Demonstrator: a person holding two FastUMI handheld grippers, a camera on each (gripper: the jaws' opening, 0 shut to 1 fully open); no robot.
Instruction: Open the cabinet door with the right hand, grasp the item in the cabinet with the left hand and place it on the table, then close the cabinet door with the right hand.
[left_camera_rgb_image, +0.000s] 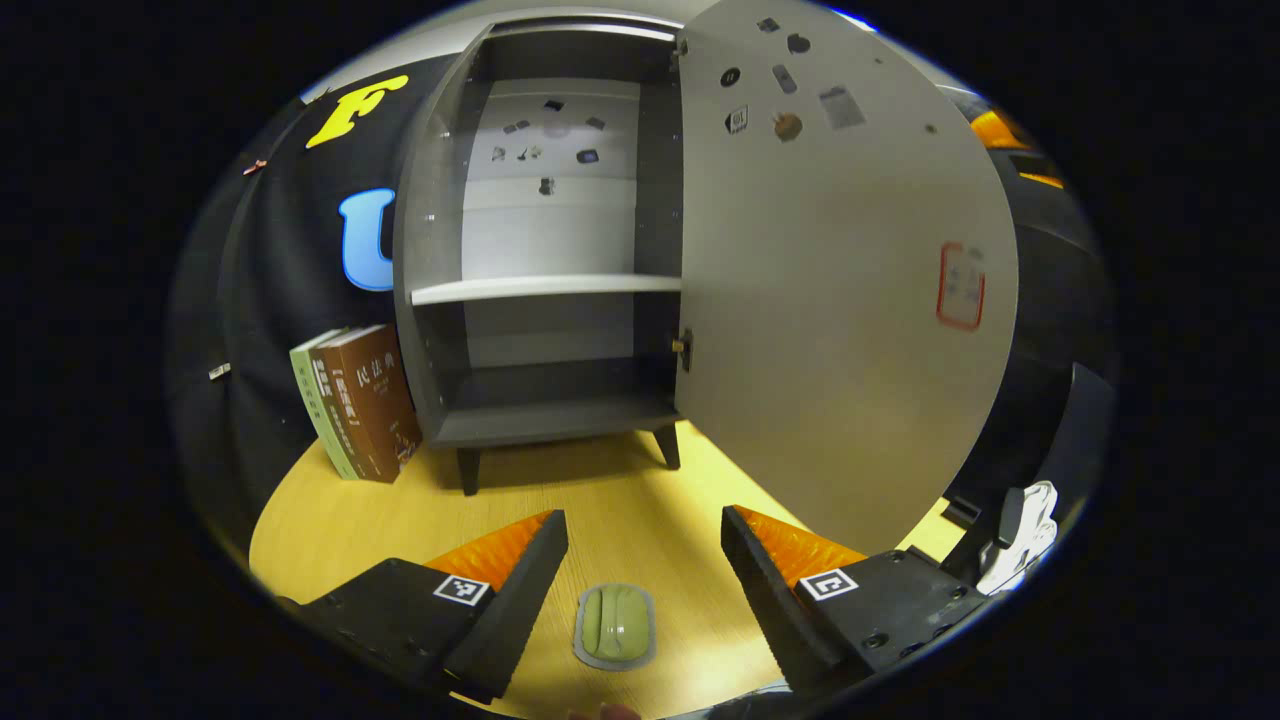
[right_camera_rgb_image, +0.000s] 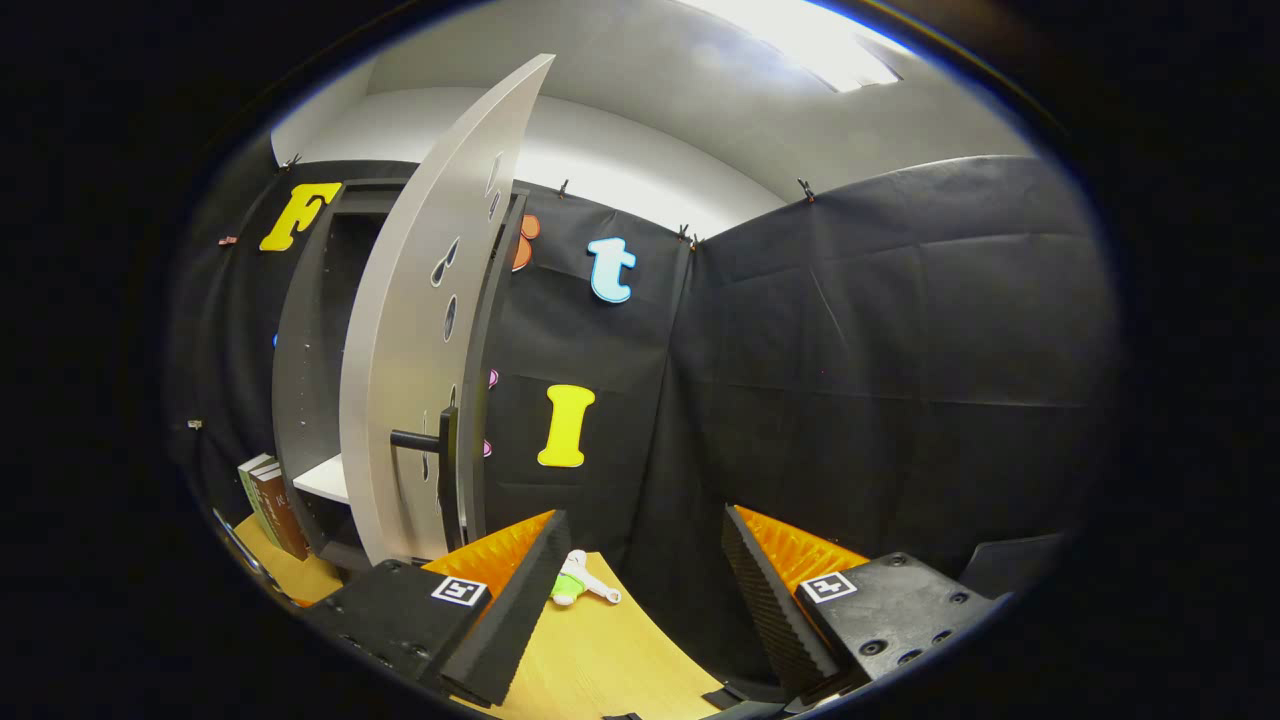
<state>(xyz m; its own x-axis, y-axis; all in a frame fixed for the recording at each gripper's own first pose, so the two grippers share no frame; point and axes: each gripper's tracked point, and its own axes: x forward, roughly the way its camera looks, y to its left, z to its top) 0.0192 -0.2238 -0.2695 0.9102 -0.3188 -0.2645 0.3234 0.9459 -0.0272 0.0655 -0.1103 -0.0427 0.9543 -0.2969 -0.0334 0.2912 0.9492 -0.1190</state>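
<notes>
On counter (left_camera_rgb_image: 640, 500), between left gripper (left_camera_rgb_image: 645, 560) jaws: green item (left_camera_rgb_image: 614, 625) in grey-rimmed packet, lying flat, touching neither finger. Left jaws wide apart, empty. Cabinet (left_camera_rgb_image: 540, 250) at 12 o'clock, door (left_camera_rgb_image: 840, 300) swung open toward 2 o'clock; shelf (left_camera_rgb_image: 545, 288) and bottom compartment bare. Books (left_camera_rgb_image: 355, 400) lean at 9 o'clock beside cabinet. Right gripper (right_camera_rgb_image: 645, 560) jaws wide apart, empty; door handle (right_camera_rgb_image: 425, 440) at 10 o'clock, apart from fingers. Small white-green object (right_camera_rgb_image: 578, 583) on counter just ahead.

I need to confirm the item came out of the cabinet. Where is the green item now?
In the left gripper view, the green item lies on the table between the open left gripper fingers, in front of the cabinet.
</notes>
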